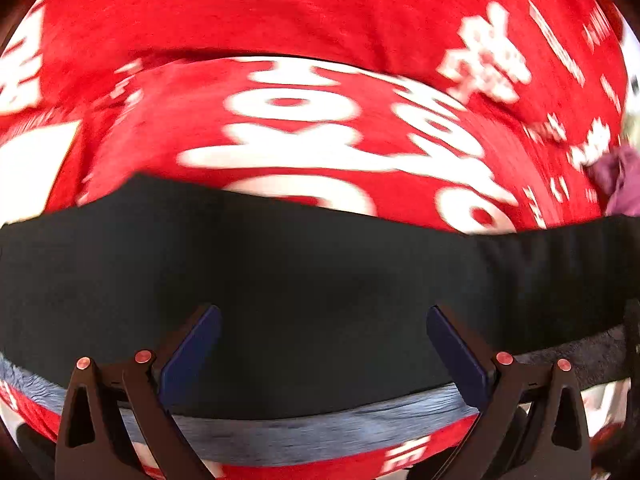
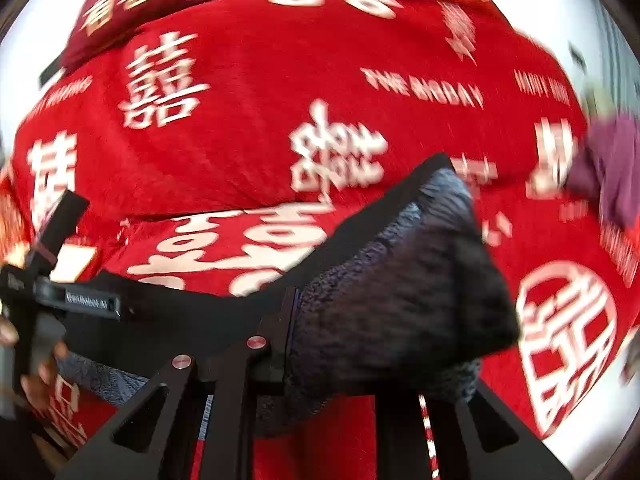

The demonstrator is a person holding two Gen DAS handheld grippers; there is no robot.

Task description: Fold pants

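Above red bedspread [image 1: 320,20], black pants [image 1: 300,272] stretch crosswise as band. Left gripper [image 1: 324,344] spread wide, grasping nothing, pants just ahead. Right gripper [image 2: 292,332] clenched on pants end; judged nearer, controlling fold.

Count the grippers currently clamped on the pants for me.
1. The right gripper is shut on the pants, pinching a fleece-lined fold. The left gripper is open, its blue pads apart over the black fabric, gripping nothing.
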